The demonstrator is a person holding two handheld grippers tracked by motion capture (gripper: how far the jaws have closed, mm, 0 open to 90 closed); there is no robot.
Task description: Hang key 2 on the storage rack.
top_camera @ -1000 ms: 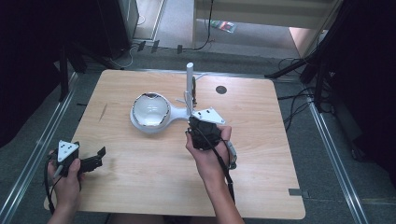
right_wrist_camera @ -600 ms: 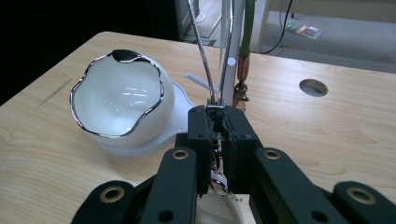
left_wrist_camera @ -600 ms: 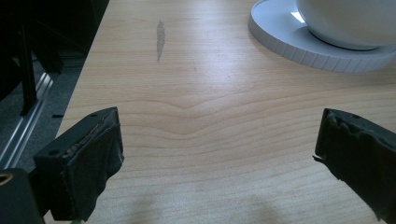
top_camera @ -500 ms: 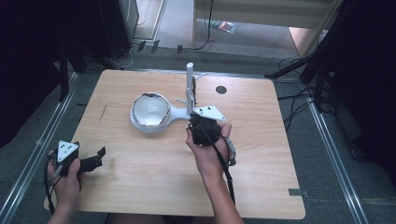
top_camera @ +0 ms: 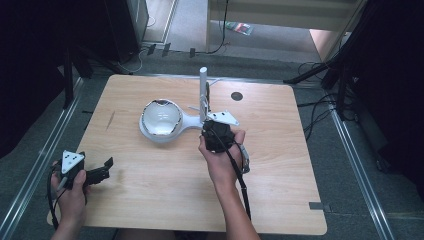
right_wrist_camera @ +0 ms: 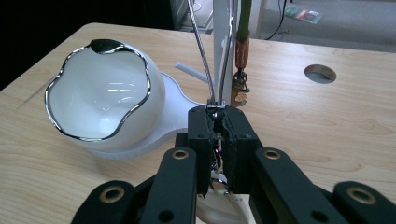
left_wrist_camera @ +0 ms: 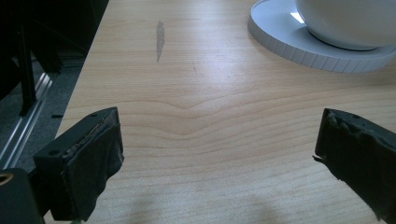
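Right claw [right_wrist_camera: 217,122] pinches chain [right_wrist_camera: 201,51] beside bowl [right_wrist_camera: 100,100].

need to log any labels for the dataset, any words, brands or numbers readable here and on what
None can be read.
The white bowl, its white stand and the wooden table bear no writing.
The flat printed thing on the floor beyond the table is too small and blurred to read.
The right gripper, shut on thin wires, shows no label.
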